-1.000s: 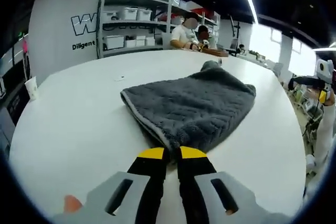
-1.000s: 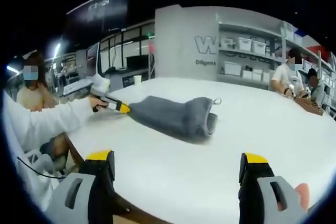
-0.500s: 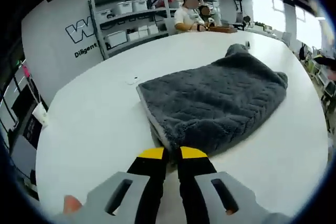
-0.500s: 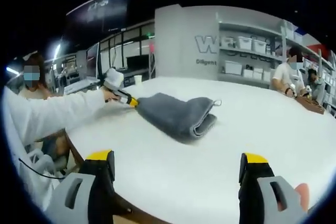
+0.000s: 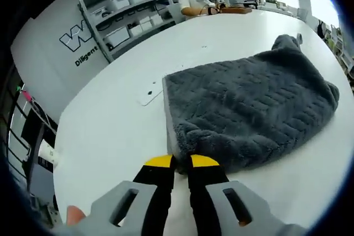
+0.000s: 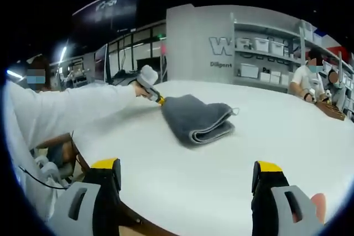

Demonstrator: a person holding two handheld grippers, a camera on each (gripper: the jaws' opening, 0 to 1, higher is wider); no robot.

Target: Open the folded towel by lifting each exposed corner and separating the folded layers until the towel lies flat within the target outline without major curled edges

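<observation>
towel: grey fluffy one [image 5: 249, 109], still folded, lying on the white table straight out past my left gripper's tips. From my right gripper view it's well ahead and a bit left of centre [image 6: 198, 119], and you can see the stacked layers at the folded end facing me.

towel loop: there's a little hanging loop on the far end [image 6: 236, 111], at the corner away from my left gripper.

left gripper: [image 5: 182, 162] yellow-tipped jaws squeezed together, pinching the near corner of the towel right at the tips. In my right gripper view it's the one coming in from the left [image 6: 159, 100], touching the towel's far-left edge, with my white sleeve [image 6: 72, 109] stretched out behind it.

right gripper: [image 6: 188, 172] jaws spread wide, nothing between them, just hanging over the table edge well short of the towel.

table: big white top [image 5: 110, 131]; the towel sits roughly mid-table. Something small, flat and white [image 5: 149, 99] lies on it just left of the towel's far corner from my left gripper, can't tell what it is.

shelves: metal rack with white bins [image 5: 124, 15] far beyond the table, against a grey wall with big lettering [image 5: 74, 34].

people: a person in a white top sitting at the far end of the table [image 5: 193, 1]; another seated off to the left of my right gripper [image 6: 36, 81].
</observation>
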